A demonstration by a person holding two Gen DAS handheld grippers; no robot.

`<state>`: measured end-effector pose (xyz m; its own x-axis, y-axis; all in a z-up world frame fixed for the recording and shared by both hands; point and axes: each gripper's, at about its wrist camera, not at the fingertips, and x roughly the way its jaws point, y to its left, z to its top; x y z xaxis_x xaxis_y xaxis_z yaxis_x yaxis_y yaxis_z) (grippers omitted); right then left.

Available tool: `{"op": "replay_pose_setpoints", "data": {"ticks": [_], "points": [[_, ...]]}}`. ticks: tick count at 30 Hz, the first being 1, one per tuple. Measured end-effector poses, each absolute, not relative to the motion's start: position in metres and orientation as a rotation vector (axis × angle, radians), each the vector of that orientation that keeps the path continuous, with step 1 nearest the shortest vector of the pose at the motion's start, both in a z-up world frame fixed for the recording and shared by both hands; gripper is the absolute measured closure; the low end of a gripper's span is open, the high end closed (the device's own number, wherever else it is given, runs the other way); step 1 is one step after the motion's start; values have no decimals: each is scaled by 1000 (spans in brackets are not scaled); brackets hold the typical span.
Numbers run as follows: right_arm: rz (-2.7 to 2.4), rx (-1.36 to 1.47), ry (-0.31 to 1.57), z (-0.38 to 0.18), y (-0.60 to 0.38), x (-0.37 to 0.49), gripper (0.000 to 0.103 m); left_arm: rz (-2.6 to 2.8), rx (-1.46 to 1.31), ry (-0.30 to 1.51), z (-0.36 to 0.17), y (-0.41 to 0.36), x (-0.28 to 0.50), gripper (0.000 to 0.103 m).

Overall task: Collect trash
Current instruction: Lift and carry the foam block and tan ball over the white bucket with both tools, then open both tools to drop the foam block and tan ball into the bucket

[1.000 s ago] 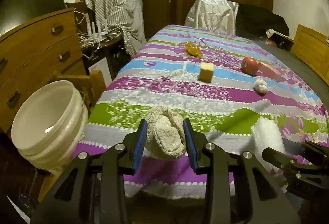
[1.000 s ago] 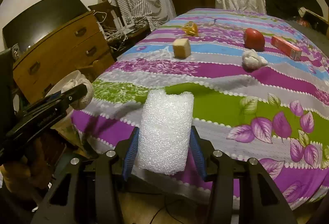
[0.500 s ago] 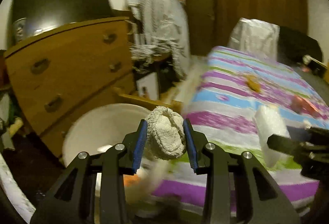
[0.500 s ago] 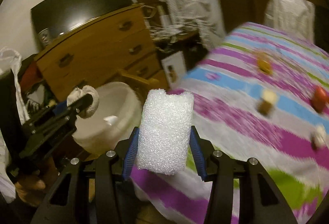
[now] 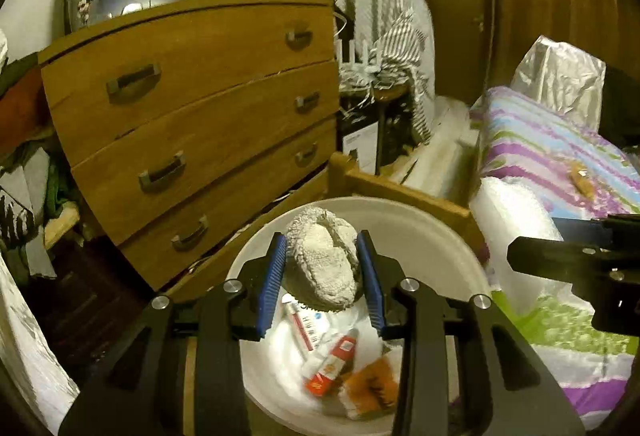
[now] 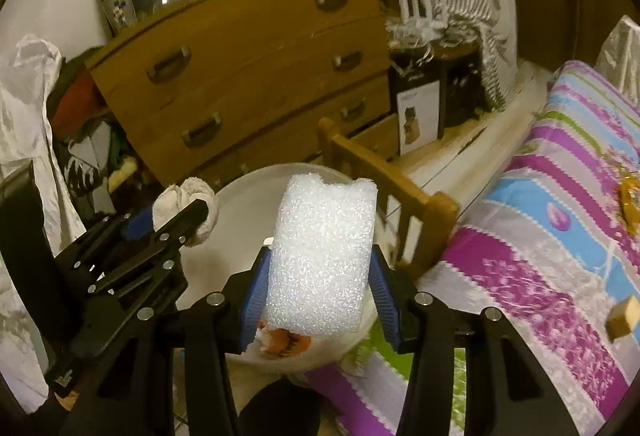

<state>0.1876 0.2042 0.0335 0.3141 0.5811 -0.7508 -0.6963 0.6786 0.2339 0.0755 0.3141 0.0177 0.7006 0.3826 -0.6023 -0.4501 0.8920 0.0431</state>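
Both grippers have swung away from the striped bed since half a second ago, and the white bucket now sits straight under them.

From the left wrist camera, the left gripper [image 5: 325, 272] fills the lower centre of the frame, its blue-padded jaws closed partway on a grey-white crumpled cloth [image 5: 325, 266] pinched between them. That cloth hangs above the open mouth of the white bucket [image 5: 420, 220], which takes up the lower middle of the frame. Inside the bucket lie a red-and-white tube [image 5: 332, 366], an orange wrapper [image 5: 374, 380] and white paper. A wooden dresser [image 5: 200, 108] with three drawers stands at left centre. At the right edge the right gripper's black body shows with the white foam piece [image 5: 516, 220] beside it, over the bed's [image 5: 560, 152] striped cover.

From the right wrist camera, the right gripper [image 6: 320, 288] holds the foam piece [image 6: 324, 256] upright at centre frame, jaws closed partway against its two sides. The bucket's rim [image 6: 244, 192] shows behind and below the foam. At left centre the left gripper [image 6: 160, 232] reaches in with the cloth [image 6: 184, 200] at its tip, over the bucket's near rim. The bed [image 6: 560, 236] fills the right side, with a tan block [image 6: 624, 316] near the lower right edge.
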Motion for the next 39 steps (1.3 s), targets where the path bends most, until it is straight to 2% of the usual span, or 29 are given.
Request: {"op": "replay_pose_setpoints", "data": {"ticks": [11, 39], "points": [[843, -205, 961, 8, 231, 189, 53, 458, -149, 682, -5, 335, 79, 68], [839, -230, 933, 10, 222, 192, 53, 451, -136, 692, -9, 330, 85, 68]]}}
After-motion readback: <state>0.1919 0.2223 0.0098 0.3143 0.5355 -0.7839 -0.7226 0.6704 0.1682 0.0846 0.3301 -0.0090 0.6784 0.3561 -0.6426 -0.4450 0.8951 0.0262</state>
